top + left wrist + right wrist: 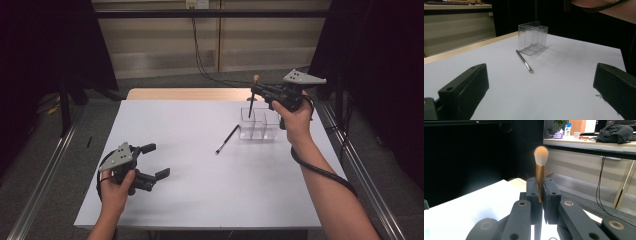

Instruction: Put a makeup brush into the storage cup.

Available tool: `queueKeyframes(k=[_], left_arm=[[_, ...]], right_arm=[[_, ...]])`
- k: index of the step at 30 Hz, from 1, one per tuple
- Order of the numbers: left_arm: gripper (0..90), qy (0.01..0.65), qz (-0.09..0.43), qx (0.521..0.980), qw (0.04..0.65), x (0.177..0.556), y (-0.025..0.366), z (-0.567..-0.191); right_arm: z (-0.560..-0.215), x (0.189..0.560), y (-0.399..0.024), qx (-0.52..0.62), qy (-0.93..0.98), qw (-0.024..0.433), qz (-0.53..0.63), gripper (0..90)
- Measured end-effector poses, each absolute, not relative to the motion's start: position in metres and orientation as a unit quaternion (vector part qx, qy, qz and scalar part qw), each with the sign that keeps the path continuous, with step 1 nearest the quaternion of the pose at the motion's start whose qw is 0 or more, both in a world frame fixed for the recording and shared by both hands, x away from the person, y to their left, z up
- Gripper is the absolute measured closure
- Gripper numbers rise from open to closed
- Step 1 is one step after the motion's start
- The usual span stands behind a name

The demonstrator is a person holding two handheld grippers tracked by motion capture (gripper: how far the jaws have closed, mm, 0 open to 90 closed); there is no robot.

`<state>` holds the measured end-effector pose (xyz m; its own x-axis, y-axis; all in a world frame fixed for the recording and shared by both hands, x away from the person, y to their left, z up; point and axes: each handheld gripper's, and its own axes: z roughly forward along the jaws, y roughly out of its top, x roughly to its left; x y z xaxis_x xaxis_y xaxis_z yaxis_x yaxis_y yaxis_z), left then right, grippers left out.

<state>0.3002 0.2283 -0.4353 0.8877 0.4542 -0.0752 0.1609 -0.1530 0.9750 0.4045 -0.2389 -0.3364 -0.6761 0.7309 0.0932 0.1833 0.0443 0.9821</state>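
Observation:
My right gripper [258,91] is shut on a makeup brush [253,95] with a gold ferrule and a fluffy pale tip [541,152]. It holds the brush upright, bristles up, over the clear plastic organizer [258,124] at the table's back right; the dark handle points down toward the organizer's left compartment. In the right gripper view the jaws clamp the gold ferrule [539,180]. A second, thin dark brush [227,138] lies flat on the white table, left of the organizer, also seen as the thin brush [524,61]. My left gripper [156,161] rests open near the front left, nothing between its fingers [465,90].
The white table [200,165] has a wooden strip [185,94] along its far edge. The clear organizer [532,37] has several compartments. Metal rails run along both sides of the floor, and cables hang by the back wall. Black curtains flank the table.

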Motion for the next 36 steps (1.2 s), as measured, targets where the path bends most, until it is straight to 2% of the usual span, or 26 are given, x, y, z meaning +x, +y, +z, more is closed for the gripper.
queueKeyframes(k=[36], left_arm=[[0.0,0.202,0.119,0.752,0.616,0.3,0.228,-0.436]], right_arm=[[-0.346,0.409,-0.27,0.357,0.686,0.258,0.579,84.2]])
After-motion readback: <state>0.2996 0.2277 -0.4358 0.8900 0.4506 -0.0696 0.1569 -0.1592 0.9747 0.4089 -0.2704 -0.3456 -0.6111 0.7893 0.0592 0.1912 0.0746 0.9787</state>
